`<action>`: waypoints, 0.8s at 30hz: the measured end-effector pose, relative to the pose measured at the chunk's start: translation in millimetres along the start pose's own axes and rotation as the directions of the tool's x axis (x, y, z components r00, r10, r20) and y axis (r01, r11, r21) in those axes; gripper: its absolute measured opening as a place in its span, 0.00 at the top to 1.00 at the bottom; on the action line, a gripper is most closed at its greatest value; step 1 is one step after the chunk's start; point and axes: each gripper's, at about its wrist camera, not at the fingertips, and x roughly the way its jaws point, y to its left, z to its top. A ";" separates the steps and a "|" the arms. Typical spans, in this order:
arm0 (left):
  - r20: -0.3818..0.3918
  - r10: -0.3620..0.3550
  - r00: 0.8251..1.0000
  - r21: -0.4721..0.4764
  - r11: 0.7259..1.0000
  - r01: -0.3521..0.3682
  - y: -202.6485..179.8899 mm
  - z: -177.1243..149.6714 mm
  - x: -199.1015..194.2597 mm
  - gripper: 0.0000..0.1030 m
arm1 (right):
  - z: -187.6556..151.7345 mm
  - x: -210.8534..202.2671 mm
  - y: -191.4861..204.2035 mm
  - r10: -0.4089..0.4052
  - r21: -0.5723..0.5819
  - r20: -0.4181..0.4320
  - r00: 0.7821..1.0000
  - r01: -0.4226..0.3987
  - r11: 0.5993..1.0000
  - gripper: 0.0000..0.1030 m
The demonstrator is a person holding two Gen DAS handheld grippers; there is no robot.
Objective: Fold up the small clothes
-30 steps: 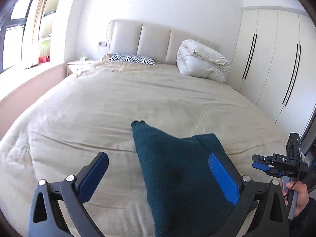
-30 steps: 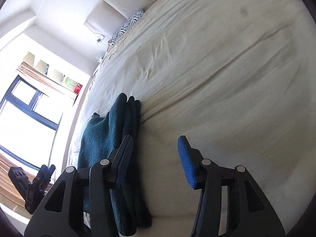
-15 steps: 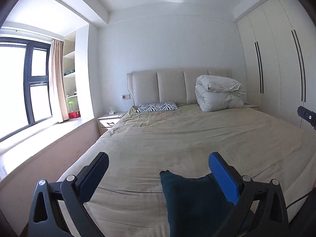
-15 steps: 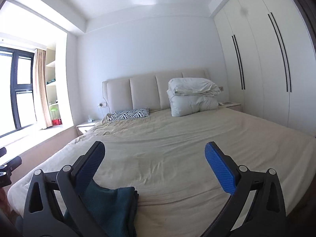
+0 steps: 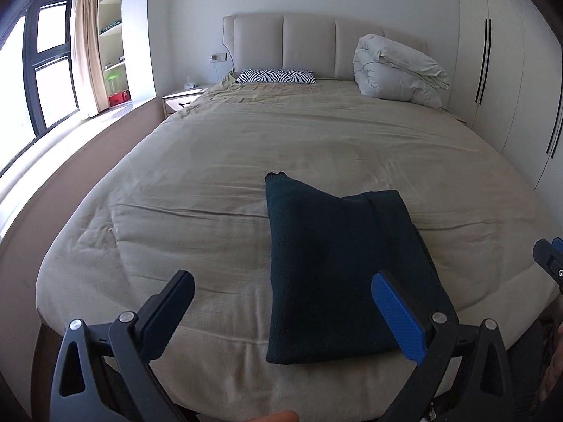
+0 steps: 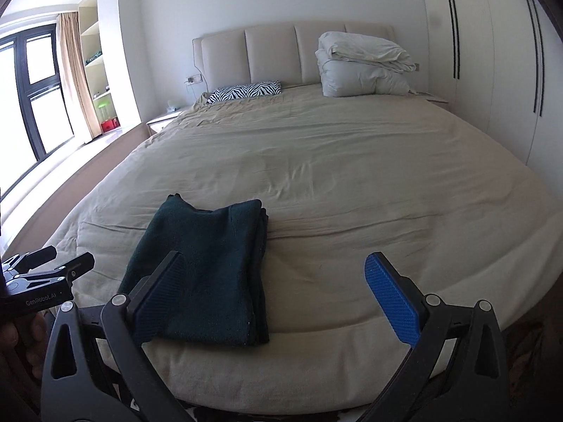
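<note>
Left gripper [image 5: 283, 304]: stood at the lower edge of the left wrist view, jaws spread wide, nothing between the pads; the blue pad only overlapped the cloth in the picture, above it.
Garment [image 5: 346, 267]: a dark teal knitted piece, lying lower centre-right of the left wrist view, near the foot edge of the bed [image 5: 197, 161], folded into a thick rectangle with one pointed corner sticking out at its far left.
Layers: seen in the right wrist view, lower left, the stacked edges lined up fairly evenly along the right side.
Right gripper [image 6: 271, 283]: at the bottom of the right wrist view, jaws at their widest, empty, held clear above the bedding.
Step in hand: judged to be letting go and checking the fold.
Doing it well: probably meant tucking or flattening the protruding corner, pressing the stack lightly, and lifting both tools straight away so no pad dragged a layer loose.
</note>
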 end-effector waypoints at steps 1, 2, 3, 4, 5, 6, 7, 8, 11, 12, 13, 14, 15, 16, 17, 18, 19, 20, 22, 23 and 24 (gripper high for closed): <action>-0.004 0.000 1.000 0.000 1.000 0.000 -0.2 -1.7 0.5 0.00 | -2.3 1.2 2.8 -0.001 -0.016 -0.001 1.000 0.001 1.000 0.00; -0.011 -0.001 1.000 -0.003 1.000 0.001 -0.7 -3.6 0.7 0.00 | -2.9 2.3 4.9 0.003 -0.026 -0.003 1.000 -0.003 1.000 0.00; -0.019 -0.006 1.000 -0.009 1.000 0.006 -0.1 -4.5 2.0 0.00 | -2.8 2.8 6.5 0.007 -0.029 -0.005 1.000 -0.007 1.000 0.00; -0.027 -0.015 1.000 -0.017 1.000 0.014 2.0 -4.6 2.4 0.00 | -2.5 3.3 7.6 0.011 -0.024 -0.006 1.000 -0.011 1.000 0.00; -0.033 -0.021 0.999 -0.027 0.999 0.020 3.3 -4.9 3.2 0.00 | 0.8 2.9 6.2 0.013 -0.018 -0.007 1.000 -0.013 1.000 0.00; -0.038 -0.024 0.999 -0.033 0.999 0.023 4.2 -5.0 2.9 0.00 | 1.5 2.5 6.9 0.010 -0.013 -0.010 1.000 -0.010 1.000 0.00; -0.041 -0.022 0.999 -0.035 0.999 0.021 4.8 -4.9 2.7 0.00 | 3.0 1.9 6.8 0.004 -0.008 -0.018 1.000 -0.004 1.000 0.00; -0.041 -0.018 0.999 -0.035 0.999 0.016 5.1 -4.8 2.4 0.00 | 2.9 4.2 7.2 -0.004 -0.005 -0.029 1.000 0.004 1.000 0.00; -0.048 -0.016 0.999 -0.042 0.999 0.014 7.0 -5.0 3.2 0.00 | 7.2 11.8 4.0 -0.013 0.011 -0.063 0.998 0.014 1.000 0.00; -0.050 -0.015 0.999 -0.045 0.999 0.013 7.9 -5.0 3.9 0.00 | 6.8 13.3 4.2 -0.013 0.014 -0.073 0.997 0.014 1.000 0.00; -0.051 -0.013 0.999 -0.046 0.999 0.011 8.4 -5.1 4.3 0.00 | 7.0 14.2 4.4 -0.016 0.014 -0.079 0.997 0.017 1.000 0.00; -0.052 -0.011 0.999 -0.045 0.999 0.009 8.3 -5.5 4.8 0.00 | 6.8 15.0 5.1 -0.022 0.013 -0.084 0.996 0.023 1.000 0.00; -0.054 -0.010 0.998 -0.045 0.999 0.008 8.7 -5.5 5.2 0.00 | 6.5 15.9 5.8 -0.026 0.011 -0.089 0.996 0.027 1.000 0.00; -0.056 -0.010 0.998 -0.045 0.999 0.007 8.9 -5.8 5.6 0.00 | 6.7 15.9 6.1 -0.028 0.011 -0.093 0.995 0.029 1.000 0.00; -0.058 -0.011 0.998 -0.047 0.999 0.008 9.6 -6.0 6.1 0.00 | 7.0 15.8 6.5 -0.029 0.013 -0.095 0.995 0.030 0.999 0.00; -0.060 -0.012 0.998 -0.048 0.999 0.009 10.0 -6.2 6.6 0.00 | 7.4 16.1 6.7 -0.029 0.015 -0.098 0.995 0.030 0.999 0.00; -0.061 -0.012 0.998 -0.048 0.999 0.009 10.1 -6.4 6.9 0.00 | 8.0 15.9 7.4 -0.029 0.015 -0.100 0.995 0.030 0.999 0.00; -0.061 -0.011 0.998 -0.049 0.999 0.008 10.4 -6.5 7.1 0.00 | 8.4 15.8 8.2 -0.029 0.015 -0.102 0.994 0.031 0.999 0.00; -0.060 -0.013 0.998 -0.049 0.999 0.010 10.9 -6.3 7.2 0.00 | 9.0 15.5 9.9 -0.031 0.013 -0.106 0.994 0.033 0.999 0.00; -0.061 -0.012 0.998 -0.049 0.999 0.009 11.1 -6.3 7.4 0.00 | 9.7 15.2 10.8 -0.032 0.011 -0.108 0.994 0.033 0.999 0.00; -0.061 -0.011 0.998 -0.051 0.999 0.008 11.0 -6.1 7.2 0.00 | 10.0 15.1 12.3 -0.032 0.009 -0.109 0.994 0.034 0.999 0.00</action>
